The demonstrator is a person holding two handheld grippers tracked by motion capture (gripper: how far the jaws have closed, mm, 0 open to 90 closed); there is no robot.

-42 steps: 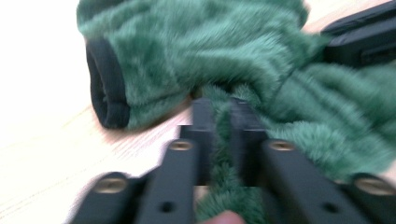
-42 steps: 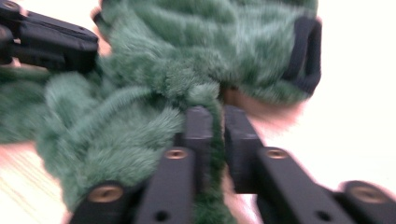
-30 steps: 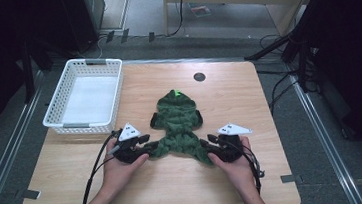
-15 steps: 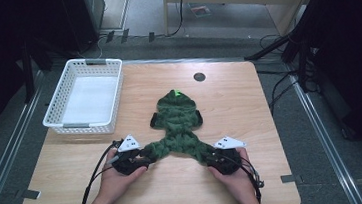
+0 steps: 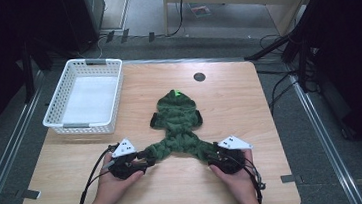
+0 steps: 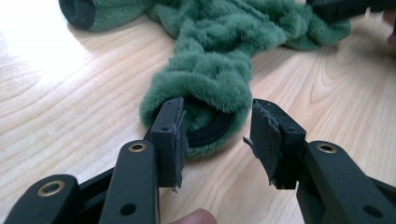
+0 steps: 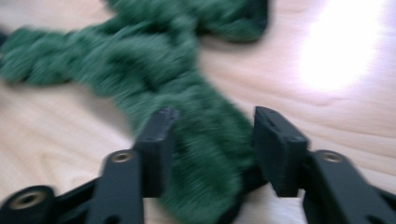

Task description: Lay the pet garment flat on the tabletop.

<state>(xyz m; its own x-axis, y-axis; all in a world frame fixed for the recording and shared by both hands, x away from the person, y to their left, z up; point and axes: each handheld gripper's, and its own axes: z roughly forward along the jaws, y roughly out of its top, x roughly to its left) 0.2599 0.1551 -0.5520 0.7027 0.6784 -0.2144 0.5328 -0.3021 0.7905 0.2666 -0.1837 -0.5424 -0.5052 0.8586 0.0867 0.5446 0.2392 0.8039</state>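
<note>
From above: green fuzzy garment (image 5: 177,124) spread on wooden table (image 5: 229,97), legs reaching left gripper (image 5: 144,161) and right gripper (image 5: 213,160). Left gripper view: jaws parted around cuff (image 6: 205,126). Right gripper view: jaws parted astride blurred leg (image 7: 205,154).

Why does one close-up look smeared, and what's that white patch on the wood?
Right gripper view: the green plush garment is motion-blurred, and glare whitens the table. Left gripper view: sharp fur, with glare at the top left. High view: evenly lit tabletop, dark surroundings.
</note>
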